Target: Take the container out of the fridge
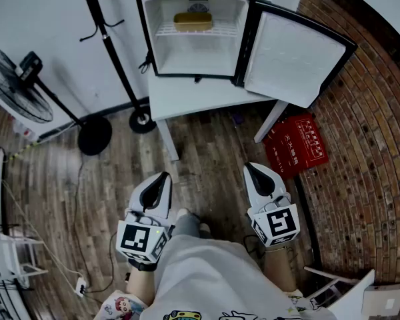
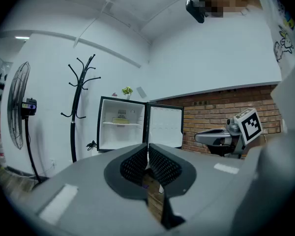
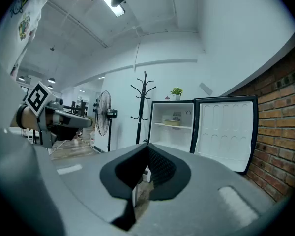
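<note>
Looking down through the head view, I see the wooden floor [image 1: 87, 179] filling most of the frame, with a brick wall [image 1: 367, 145] curving along the right side. A white tabletop [image 1: 193, 95] stands at the far end against the pale wall. A small fridge [image 1: 193, 59] sits on it, its door [image 1: 293, 55] swung wide open to the right. Left of the tabletop a black coat stand [image 1: 110, 45] rises from a round base, and further left is a standing fan [image 1: 17, 85]. A red box [image 1: 295, 145] lies on the floor just beside the tabletop's right leg, near the brick wall. I hold both tongs low in front of me, over the floor and well apart from the fridge, each pointing toward it. The left tongs [image 1: 161, 179] have their jaws together with nothing between them, and the right tongs [image 1: 250, 169] are likewise closed and empty. The container [image 1: 193, 22], shallow and yellowish, rests on the wire shelf [image 1: 220, 31] in the upper part of the fridge, touched by neither gripper. In the left gripper view a little potted plant [image 2: 127, 90] sits on top of the fridge
</note>
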Demonstrator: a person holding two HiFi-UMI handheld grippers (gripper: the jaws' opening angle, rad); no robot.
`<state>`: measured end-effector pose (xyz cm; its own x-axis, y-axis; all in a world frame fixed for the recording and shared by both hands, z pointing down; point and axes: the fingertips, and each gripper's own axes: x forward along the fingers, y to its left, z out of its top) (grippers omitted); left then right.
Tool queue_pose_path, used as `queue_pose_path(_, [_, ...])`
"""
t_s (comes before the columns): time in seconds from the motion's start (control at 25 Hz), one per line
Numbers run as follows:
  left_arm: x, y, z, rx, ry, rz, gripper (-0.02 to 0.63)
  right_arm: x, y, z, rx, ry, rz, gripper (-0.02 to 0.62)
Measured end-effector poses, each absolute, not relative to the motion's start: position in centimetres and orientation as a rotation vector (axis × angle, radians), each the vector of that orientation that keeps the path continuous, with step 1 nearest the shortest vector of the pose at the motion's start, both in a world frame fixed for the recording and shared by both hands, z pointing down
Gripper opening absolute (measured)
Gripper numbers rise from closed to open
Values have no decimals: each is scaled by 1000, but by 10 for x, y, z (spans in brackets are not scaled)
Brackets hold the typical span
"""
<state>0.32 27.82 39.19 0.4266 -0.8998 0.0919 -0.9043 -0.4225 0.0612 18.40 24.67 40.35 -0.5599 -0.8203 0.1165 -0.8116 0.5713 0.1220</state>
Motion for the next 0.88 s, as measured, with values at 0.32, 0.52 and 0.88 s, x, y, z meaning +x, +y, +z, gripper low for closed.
queue_pose_path(0.32, [0, 276, 396, 2544, -1638, 76, 28, 191, 241, 403, 1420, -2668, -38, 2])
queue_pose_path(0.52, [-4, 262, 400, 2536, -1633, 79, 38, 185, 229, 407, 1407, -2678, -12, 28])
queue_pose_path(0.88, [-16, 201, 407, 2533, -1591, 78, 67, 164, 175, 409, 1378, -2694, 40, 89])
